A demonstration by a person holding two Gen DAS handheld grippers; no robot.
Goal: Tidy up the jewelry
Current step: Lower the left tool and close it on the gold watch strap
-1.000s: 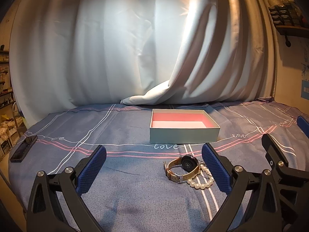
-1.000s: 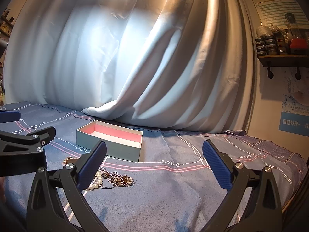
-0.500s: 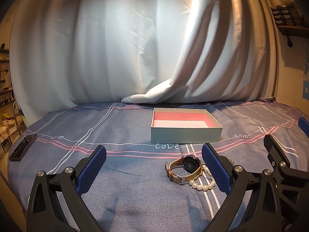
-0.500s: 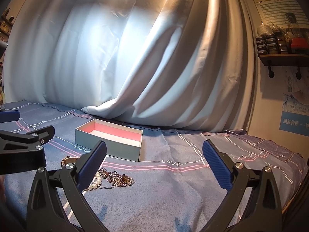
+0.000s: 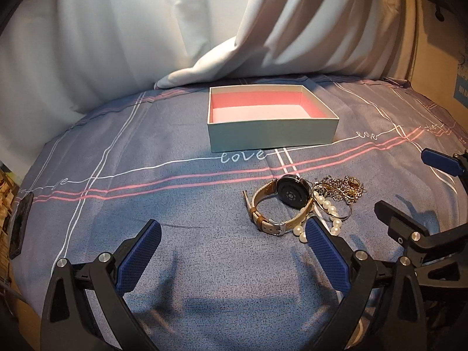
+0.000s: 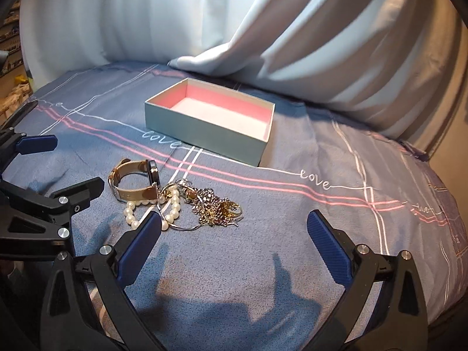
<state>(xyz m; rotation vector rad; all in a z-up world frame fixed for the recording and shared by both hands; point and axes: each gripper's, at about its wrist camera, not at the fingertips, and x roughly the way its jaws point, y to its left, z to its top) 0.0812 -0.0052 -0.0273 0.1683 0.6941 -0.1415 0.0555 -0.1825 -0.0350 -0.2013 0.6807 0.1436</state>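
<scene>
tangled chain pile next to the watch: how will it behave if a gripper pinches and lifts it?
The chain pile is probably floppy, draping from the pinch. Its strands look knotted together, so it likely lifts as one clump. It overlaps the pearl bracelet, which might drag along.

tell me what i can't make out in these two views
- Pearl bracelet: the near end is hidden behind the left hand-held gripper finger in the left wrist view.
- Chain pile: too tangled and small in either view to count the pieces.
- Box: the near part of its floor is hidden by its own front wall.
- Dark flat thing: cut off by the left edge, unidentifiable.
</scene>
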